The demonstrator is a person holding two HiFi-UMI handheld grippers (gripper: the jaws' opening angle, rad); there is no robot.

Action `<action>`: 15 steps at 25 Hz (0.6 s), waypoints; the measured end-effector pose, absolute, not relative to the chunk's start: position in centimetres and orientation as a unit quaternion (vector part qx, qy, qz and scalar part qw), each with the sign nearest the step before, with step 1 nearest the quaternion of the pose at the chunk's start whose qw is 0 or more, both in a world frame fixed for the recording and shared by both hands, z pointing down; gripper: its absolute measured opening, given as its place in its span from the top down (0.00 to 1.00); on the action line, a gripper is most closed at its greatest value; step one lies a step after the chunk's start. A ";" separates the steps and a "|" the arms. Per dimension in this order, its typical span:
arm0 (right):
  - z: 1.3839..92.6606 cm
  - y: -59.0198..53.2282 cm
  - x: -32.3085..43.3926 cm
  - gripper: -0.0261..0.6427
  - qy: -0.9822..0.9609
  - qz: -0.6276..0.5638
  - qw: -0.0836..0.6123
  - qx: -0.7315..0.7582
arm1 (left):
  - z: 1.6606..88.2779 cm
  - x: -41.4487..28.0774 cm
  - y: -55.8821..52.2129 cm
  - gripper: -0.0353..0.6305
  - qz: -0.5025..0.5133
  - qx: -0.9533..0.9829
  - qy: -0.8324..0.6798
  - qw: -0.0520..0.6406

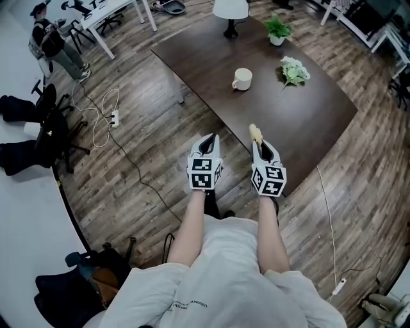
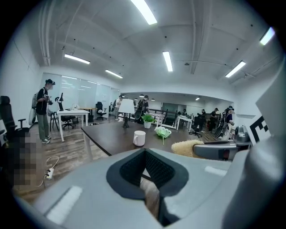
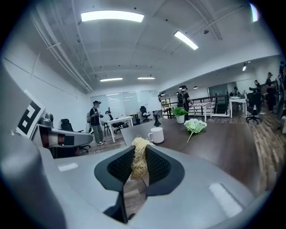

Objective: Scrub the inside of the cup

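Observation:
A white cup (image 1: 242,79) with its handle to the left stands on the dark brown table (image 1: 307,122), well beyond both grippers; it also shows as the cup (image 2: 139,137) and the cup (image 3: 156,134). My right gripper (image 1: 258,142) hovers at the table's near edge, shut on a yellowish fibre scrubber (image 1: 255,133). In the right gripper view the scrubber (image 3: 138,157) is pinched between the right gripper's (image 3: 139,147) dark pads. My left gripper (image 1: 206,141) is beside it over the wooden floor, with the jaws of the left gripper (image 2: 144,151) together and nothing held.
On the table are a white lamp (image 1: 230,9), a potted plant (image 1: 277,29) and a bunch of pale flowers (image 1: 293,69). A power strip with cables (image 1: 114,118) lies on the floor at left. A person (image 1: 54,41) stands by a white desk (image 1: 118,9).

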State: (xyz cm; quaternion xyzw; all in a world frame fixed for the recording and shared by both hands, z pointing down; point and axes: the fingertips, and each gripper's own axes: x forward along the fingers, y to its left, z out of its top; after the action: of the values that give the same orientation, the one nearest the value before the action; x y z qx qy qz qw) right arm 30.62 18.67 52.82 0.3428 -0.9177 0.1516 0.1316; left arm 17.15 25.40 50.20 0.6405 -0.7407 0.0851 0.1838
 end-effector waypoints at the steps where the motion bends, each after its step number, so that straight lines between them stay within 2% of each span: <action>1: 52.9 18.4 30.4 0.83 -0.917 0.159 0.127 0.343 | 50.3 16.9 25.1 0.95 0.084 0.641 -0.740 0.186; 4: 53.1 17.0 29.7 0.83 -0.912 0.196 0.099 0.347 | 51.0 16.1 23.5 0.95 0.089 0.649 -0.730 0.192; 10: 54.5 13.5 26.8 0.83 -0.905 0.203 0.117 0.354 | 52.0 12.5 18.7 0.95 0.084 0.657 -0.721 0.202; 15: 53.3 9.6 25.5 0.83 -0.895 0.191 0.105 0.389 | 52.3 8.7 14.3 0.95 0.075 0.666 -0.710 0.216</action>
State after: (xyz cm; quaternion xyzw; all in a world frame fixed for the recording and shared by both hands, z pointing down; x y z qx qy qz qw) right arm 25.45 9.62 53.35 0.3886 -0.8953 0.1911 0.1049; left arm 8.74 14.32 52.30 0.6660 -0.7099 0.0749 0.2165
